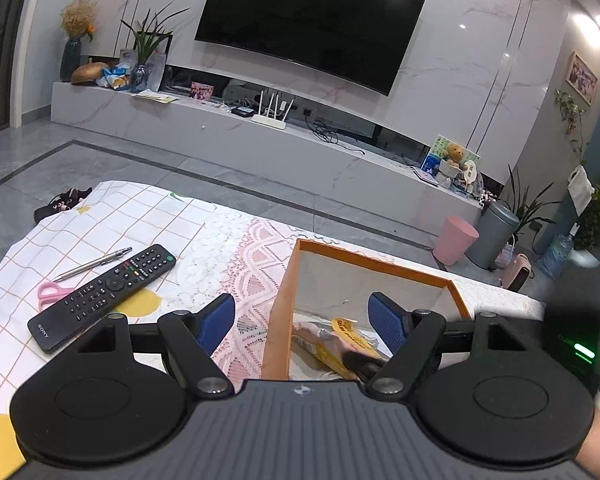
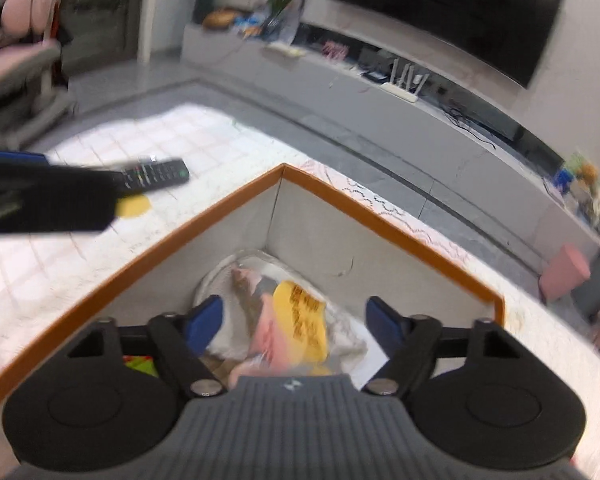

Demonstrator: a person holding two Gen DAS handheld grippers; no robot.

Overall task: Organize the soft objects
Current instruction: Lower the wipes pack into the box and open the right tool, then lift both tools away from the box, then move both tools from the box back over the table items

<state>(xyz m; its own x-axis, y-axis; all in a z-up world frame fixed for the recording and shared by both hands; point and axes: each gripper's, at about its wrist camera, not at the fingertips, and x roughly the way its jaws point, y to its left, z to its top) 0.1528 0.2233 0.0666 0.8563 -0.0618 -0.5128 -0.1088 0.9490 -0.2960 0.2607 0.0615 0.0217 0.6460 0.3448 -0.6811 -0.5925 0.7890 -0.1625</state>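
I see a table with a cloth (image 1: 112,216) on it, white with thin orange squares and yellow dots. A pink lace cover (image 1: 252,264) lies on the cloth next to a box (image 1: 288,280) with an orange rim.

My left tongs (image 1: 302,322) stand wide with nothing between the blue pads. The near wall of the box sits in the gap between them. At about nine o'clock from these tongs lie a black remote (image 1: 104,294), a pen (image 1: 94,263) and pink scissors (image 1: 50,292).

My right tongs (image 2: 296,322) hang over the box and the jaws are opening. The pads do not press on anything. Just below them, inside the box, lies a soft pink and yellow packet (image 2: 288,320) on something white and crinkly. This view is blurry, so I cannot tell what the packet is.

Past the table, at twelve o'clock, is a grey tiled floor, then a long white shelf (image 1: 220,128) under a big dark TV (image 1: 308,24) on the wall. On the shelf are plants, a white router (image 1: 270,114) and a small teddy bear (image 1: 454,154). At two o'clock stand a pink bin (image 1: 456,240) and a grey bin (image 1: 494,232).
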